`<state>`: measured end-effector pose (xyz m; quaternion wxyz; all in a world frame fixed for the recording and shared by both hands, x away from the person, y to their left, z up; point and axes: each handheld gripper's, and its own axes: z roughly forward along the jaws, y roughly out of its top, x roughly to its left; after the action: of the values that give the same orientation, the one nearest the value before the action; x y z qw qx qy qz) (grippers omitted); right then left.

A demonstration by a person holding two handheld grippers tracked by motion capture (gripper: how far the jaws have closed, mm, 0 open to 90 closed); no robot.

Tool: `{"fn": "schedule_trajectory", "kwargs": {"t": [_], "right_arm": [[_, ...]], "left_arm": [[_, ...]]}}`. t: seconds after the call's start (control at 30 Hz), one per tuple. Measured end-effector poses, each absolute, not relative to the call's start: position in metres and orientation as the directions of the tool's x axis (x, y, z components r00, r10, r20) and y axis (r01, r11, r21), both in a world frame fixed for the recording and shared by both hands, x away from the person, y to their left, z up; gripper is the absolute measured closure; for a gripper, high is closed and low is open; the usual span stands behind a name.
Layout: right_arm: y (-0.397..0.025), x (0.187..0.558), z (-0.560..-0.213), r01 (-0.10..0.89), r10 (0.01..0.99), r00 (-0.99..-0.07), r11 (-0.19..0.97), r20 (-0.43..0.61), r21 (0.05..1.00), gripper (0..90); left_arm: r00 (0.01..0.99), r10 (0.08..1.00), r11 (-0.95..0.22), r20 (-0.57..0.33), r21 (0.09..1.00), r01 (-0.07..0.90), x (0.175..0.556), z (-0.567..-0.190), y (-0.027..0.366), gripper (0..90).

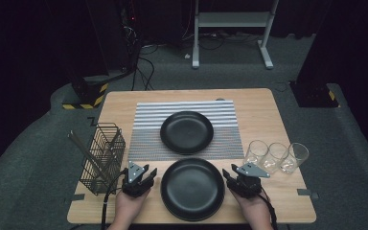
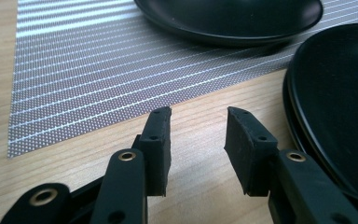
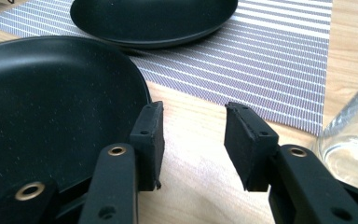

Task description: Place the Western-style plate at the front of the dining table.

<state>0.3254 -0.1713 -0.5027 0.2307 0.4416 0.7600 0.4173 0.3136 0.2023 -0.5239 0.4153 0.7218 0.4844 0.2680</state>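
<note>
- Near black plate (image 1: 192,188) is lying on the bare wood at the front edge of the table (image 1: 263,110), midway between the two grippers, with nothing sitting in it.
- Left gripper (image 1: 140,178) is resting just beside that plate's left rim, jaws standing apart with only tabletop showing between them; it is gripping nothing.
- Right gripper (image 1: 240,178) is sitting just beside the plate's right rim, jaws likewise spread and holding nothing.
- Far black plate (image 1: 187,132) is lying on the striped grey placemat (image 1: 146,129), just beyond the near one and also carrying nothing.
- Three clear drinking glasses (image 1: 277,156) are standing in a row to the right of the plates; nothing is showing inside them.
- Black wire basket (image 1: 101,158) is standing at the left, with long utensils leaning out of it.
- Left gripper view is showing the near plate as a stack of two rims (image 2: 292,116), a detail the high view is not resolving.
- Right gripper view is catching the base of one glass (image 3: 352,149) close beside its jaws.
</note>
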Motion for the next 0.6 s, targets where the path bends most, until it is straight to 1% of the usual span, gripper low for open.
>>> {"fn": "schedule_trajectory", "kwargs": {"t": [0.1, 0.33, 0.47, 0.6], "right_arm": [[-0.172, 0.322, -0.508, 0.469, 0.861, -0.509, 0.281, -0.003, 0.837, 56.0], [-0.178, 0.326, -0.518, 0.516, 0.875, -0.484, 0.269, 0.018, 0.813, 55.5], [-0.18, 0.326, -0.52, 0.526, 0.88, -0.474, 0.261, 0.025, 0.809, 55.4], [-0.18, 0.326, -0.517, 0.528, 0.879, -0.475, 0.256, 0.032, 0.81, 54.7]], "left_arm": [[0.392, 0.92, -0.162, -0.032, 0.877, 0.452, 0.307, -0.524, 0.205, 58.5], [0.401, 0.913, -0.129, -0.066, 0.889, 0.44, 0.301, -0.523, 0.211, 56.4], [0.419, 0.907, -0.151, -0.049, 0.89, 0.43, 0.297, -0.522, 0.21, 57.2], [0.427, 0.904, -0.166, -0.036, 0.889, 0.426, 0.297, -0.523, 0.208, 53.9]]}}
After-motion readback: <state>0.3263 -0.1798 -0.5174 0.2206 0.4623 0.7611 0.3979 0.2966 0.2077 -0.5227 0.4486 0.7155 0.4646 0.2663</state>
